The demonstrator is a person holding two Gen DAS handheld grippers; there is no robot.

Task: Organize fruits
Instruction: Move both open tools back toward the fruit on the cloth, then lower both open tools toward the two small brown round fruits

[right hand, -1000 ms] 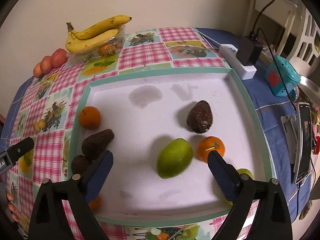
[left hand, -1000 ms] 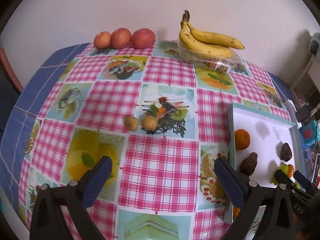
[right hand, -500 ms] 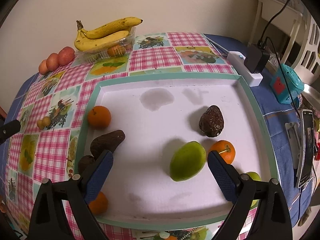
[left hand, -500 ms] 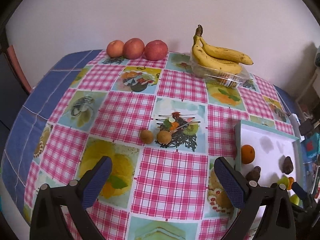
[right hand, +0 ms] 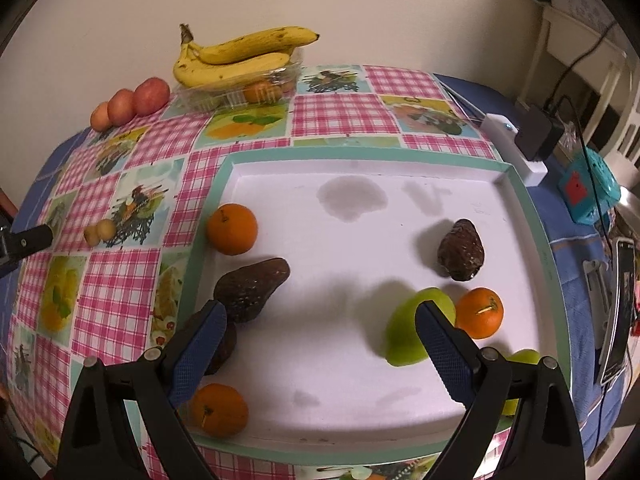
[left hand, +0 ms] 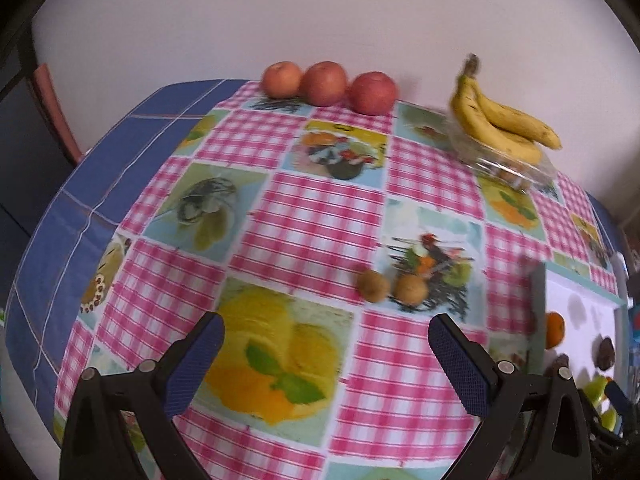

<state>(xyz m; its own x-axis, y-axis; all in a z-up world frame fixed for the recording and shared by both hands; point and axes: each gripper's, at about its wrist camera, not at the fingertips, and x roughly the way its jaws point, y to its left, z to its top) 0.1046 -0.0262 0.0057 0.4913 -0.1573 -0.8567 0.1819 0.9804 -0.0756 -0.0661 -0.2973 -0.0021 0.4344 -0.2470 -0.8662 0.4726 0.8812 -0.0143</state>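
Observation:
My left gripper (left hand: 326, 356) is open and empty above the checked tablecloth. Two small brown fruits (left hand: 392, 287) lie ahead of it. Three red apples (left hand: 328, 83) sit at the far edge, a banana bunch (left hand: 500, 120) on a clear box to their right. My right gripper (right hand: 320, 340) is open and empty over the white tray (right hand: 400, 160). The tray holds three oranges (right hand: 232, 229), dark avocados (right hand: 250, 290) (right hand: 460, 250) and a green mango (right hand: 416, 332). The tray also shows at the right in the left wrist view (left hand: 538, 300).
A white power strip with a black plug (right hand: 520, 140) and a teal box (right hand: 592, 184) lie right of the tray. A phone (right hand: 618, 308) lies at the far right. A wall stands behind the table. A blue cloth (left hand: 80, 208) covers the table's left side.
The left gripper has pulled back and swung left, so the tray has slid to the right edge of its view. The right gripper has drawn back slightly over the tray.

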